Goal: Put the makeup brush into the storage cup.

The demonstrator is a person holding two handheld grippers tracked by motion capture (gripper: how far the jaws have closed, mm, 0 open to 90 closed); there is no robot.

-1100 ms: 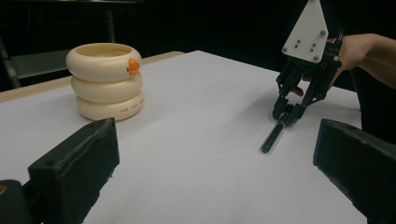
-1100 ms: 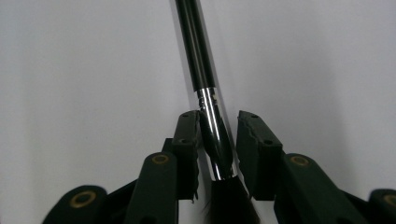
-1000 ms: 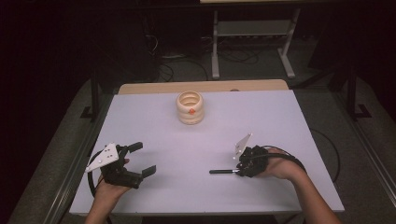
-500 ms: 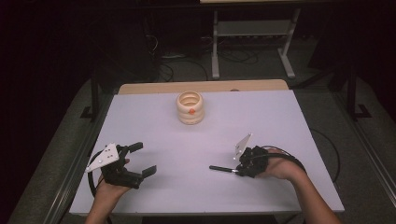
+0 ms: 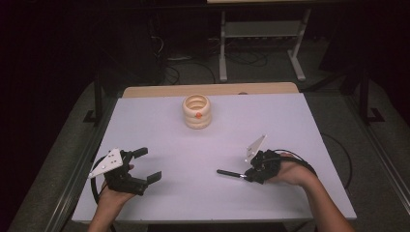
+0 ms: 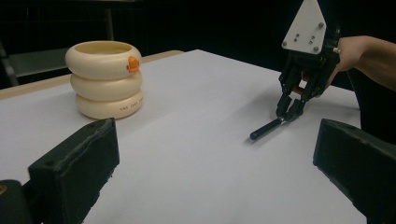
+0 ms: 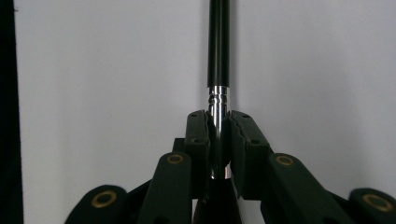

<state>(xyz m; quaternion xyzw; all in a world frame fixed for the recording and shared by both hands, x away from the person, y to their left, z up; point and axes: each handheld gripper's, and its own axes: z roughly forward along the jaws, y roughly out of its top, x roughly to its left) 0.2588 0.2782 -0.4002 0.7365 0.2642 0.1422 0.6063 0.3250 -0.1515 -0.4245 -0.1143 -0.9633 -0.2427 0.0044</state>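
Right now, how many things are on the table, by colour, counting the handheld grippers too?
Cream: 1, the stacked-ring holder with a small orange spot.
Black and silver: 1, the pen-like rod, clamped in the right gripper.
Black grippers: 2, that one and the open left gripper.
Total: 4

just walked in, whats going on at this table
A person holds a gripper in each hand over a white table. The right gripper is shut on the metal collar of a slim black rod, which points toward the middle of the table. The left gripper rests open near the front left, holding nothing. A cream stack of rings with an orange dot stands untouched toward the far edge.
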